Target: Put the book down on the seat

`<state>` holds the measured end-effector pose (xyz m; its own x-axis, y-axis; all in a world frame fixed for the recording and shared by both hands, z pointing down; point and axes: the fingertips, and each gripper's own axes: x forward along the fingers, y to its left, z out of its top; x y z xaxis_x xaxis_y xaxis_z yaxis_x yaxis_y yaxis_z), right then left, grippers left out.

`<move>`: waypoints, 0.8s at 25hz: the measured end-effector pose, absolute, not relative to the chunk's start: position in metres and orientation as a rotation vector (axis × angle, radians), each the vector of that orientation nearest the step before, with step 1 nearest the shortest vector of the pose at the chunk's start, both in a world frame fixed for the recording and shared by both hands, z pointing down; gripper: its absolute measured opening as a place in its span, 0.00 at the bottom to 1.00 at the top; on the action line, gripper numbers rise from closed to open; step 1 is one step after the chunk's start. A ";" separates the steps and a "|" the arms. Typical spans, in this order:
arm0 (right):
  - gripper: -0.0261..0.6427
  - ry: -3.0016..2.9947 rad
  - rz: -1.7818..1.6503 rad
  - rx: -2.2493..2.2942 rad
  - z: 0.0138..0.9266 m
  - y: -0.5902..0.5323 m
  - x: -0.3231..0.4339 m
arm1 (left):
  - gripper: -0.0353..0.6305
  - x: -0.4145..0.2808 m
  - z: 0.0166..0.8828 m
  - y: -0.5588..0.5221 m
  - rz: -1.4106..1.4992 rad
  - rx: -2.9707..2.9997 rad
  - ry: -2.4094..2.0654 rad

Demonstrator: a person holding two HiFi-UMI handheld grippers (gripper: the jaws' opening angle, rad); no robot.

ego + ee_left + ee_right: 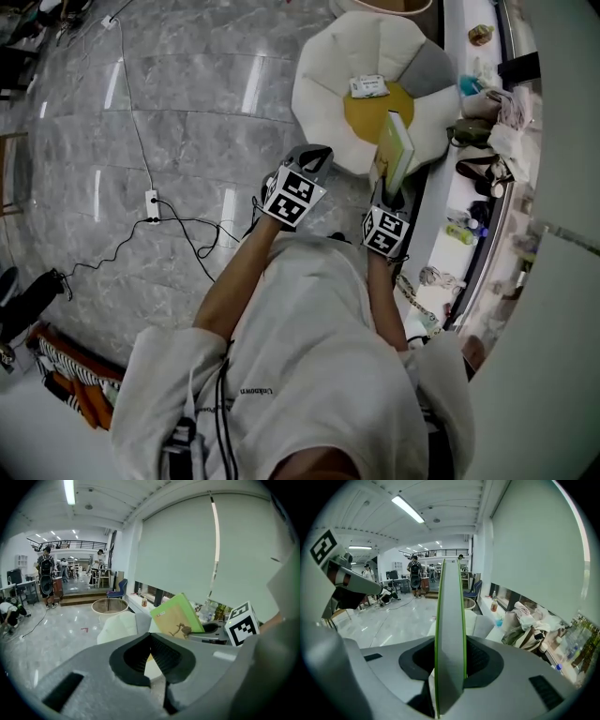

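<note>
My right jaws [390, 195] are clamped on the lower edge of the book [395, 150] and hold it upright. My left jaws [151, 637] are closed with nothing between them, out to the side over the floor. The book hangs above the near right part of the seat [323, 84], close to the counter [459, 47], and does not touch the cushion.

The grip worries me most. The book is thin, its green cover looks smooth and a little glossy, and I have it low down, with most of its height standing free above the pads. I judge that a quick tilt could let it swing in the jaws or slide out before it lies flat.

The seat is no firm landing either. It is a padded flower shape with puffy white petals around a round yellow middle, one petal grey, and seams between the lobes. A stiff flat book laid across a rounded petal could rock or slip off toward the stone floor, or into the gap by the counter.

A small white pack [368, 86] already lies at the edge of the yellow middle. If the book comes down on it, I expect it to rest crooked and perhaps tip. The free part of the middle looks like the safest spot.
</note>
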<state>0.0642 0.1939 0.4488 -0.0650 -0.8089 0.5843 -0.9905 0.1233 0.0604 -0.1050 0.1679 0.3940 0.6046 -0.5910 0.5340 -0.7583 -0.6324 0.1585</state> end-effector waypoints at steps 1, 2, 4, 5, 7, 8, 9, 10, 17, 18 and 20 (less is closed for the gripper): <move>0.24 -1.919 0.489 1.732 0.448 0.188 0.056 | 0.06 -0.116 0.394 0.160 0.617 2.460 -1.087; 0.24 -1.912 0.483 1.731 0.447 0.183 0.048 | 0.06 -0.125 0.393 0.154 0.606 2.459 -1.088; 0.24 -1.901 0.468 1.725 0.443 0.174 0.035 | 0.06 -0.141 0.388 0.144 0.567 2.460 -1.090; 0.24 -1.905 0.455 1.717 0.440 0.170 0.028 | 0.06 -0.150 0.384 0.141 0.540 2.458 -1.094; 0.24 -1.927 0.420 1.689 0.433 0.158 0.011 | 0.06 -0.166 0.378 0.133 0.484 2.446 -1.113; 0.24 -1.940 0.401 1.672 0.430 0.152 0.003 | 0.06 -0.174 0.377 0.130 0.455 2.438 -1.126; 0.24 -1.949 0.381 1.656 0.428 0.146 -0.003 | 0.06 -0.180 0.377 0.128 0.424 2.431 -1.139; 0.24 -1.955 0.362 1.642 0.426 0.141 -0.008 | 0.06 -0.186 0.378 0.125 0.392 2.425 -1.154; 0.24 -1.974 0.348 1.595 0.416 0.114 -0.035 | 0.06 -0.235 0.383 0.114 0.269 2.329 -1.250; 0.24 -1.977 0.365 1.599 0.416 0.110 -0.038 | 0.06 -0.240 0.383 0.113 0.264 2.321 -1.258; 0.24 -1.985 0.388 1.599 0.415 0.103 -0.046 | 0.06 -0.250 0.385 0.111 0.257 2.306 -1.268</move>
